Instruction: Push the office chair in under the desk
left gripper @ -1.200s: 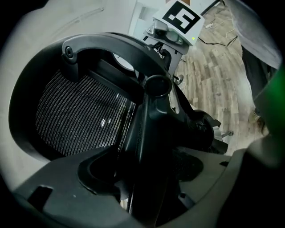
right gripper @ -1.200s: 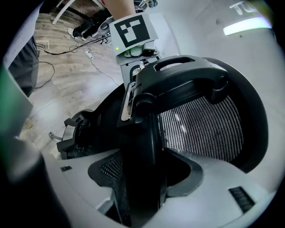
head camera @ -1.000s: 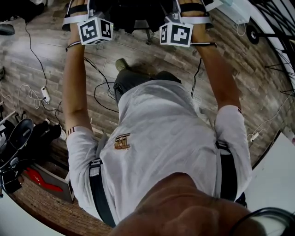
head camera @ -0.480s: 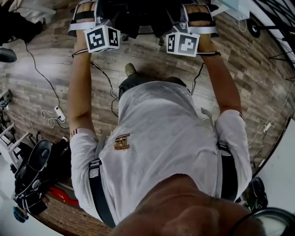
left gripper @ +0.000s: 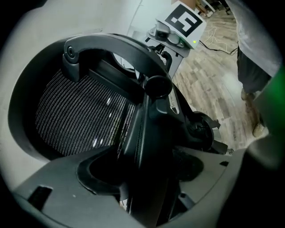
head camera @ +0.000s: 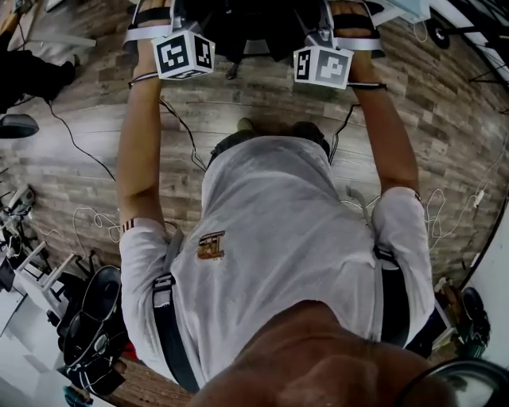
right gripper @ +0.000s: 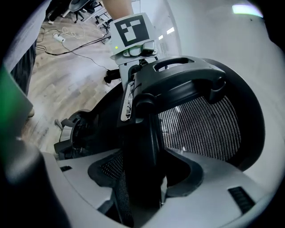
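office chair at 12 o'clock, only its dark top in head view | gripper views show mesh back | left gripper and right gripper each pinch the back's frame edge | both arms stretched forward

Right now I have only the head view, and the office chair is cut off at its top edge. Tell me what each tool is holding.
Observer: The left tool is shut on the office chair, on the black edge of its back beside the mesh.
Operator: Now the right one.
Observer: The right tool is shut on that same black edge from the other side.
Operator: Report the desk.
Observer: Only a pale surface shows behind the backrest; I cannot tell whether it is the desk.
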`<move>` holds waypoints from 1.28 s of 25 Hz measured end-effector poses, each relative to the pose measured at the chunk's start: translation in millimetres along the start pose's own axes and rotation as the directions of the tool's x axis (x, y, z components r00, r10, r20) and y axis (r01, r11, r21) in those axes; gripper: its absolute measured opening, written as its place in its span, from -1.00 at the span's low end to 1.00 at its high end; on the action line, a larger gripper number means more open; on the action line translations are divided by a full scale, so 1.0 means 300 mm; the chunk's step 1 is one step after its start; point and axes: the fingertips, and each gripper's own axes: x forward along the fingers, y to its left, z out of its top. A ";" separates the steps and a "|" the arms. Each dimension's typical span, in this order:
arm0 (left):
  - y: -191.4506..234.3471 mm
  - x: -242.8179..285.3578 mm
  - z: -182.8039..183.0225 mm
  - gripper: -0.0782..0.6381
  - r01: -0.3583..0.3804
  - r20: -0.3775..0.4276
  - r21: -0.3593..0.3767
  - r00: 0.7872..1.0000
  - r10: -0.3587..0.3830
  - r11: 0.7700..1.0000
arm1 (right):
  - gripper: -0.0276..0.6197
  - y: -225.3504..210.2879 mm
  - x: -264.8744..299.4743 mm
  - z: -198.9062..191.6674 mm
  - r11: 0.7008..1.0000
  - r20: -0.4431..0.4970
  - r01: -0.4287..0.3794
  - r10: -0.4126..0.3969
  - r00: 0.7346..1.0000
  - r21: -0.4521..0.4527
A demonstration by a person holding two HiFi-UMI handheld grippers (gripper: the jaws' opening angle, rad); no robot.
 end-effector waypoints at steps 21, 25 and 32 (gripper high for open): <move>0.160 0.360 -0.292 0.18 0.023 0.060 0.022 0.998 -0.024 1.000 | -0.12 -0.063 0.446 0.027 1.000 -0.098 -0.018 0.019 0.995 0.009; 0.193 0.430 -0.340 0.18 0.025 0.071 0.025 0.997 -0.027 0.999 | -0.12 -0.078 0.532 0.025 1.000 -0.117 -0.021 0.023 0.993 0.016; 0.227 0.496 -0.414 0.18 0.034 0.097 0.032 0.995 -0.037 0.999 | -0.12 -0.092 0.632 0.046 1.000 -0.163 -0.021 0.024 0.986 0.022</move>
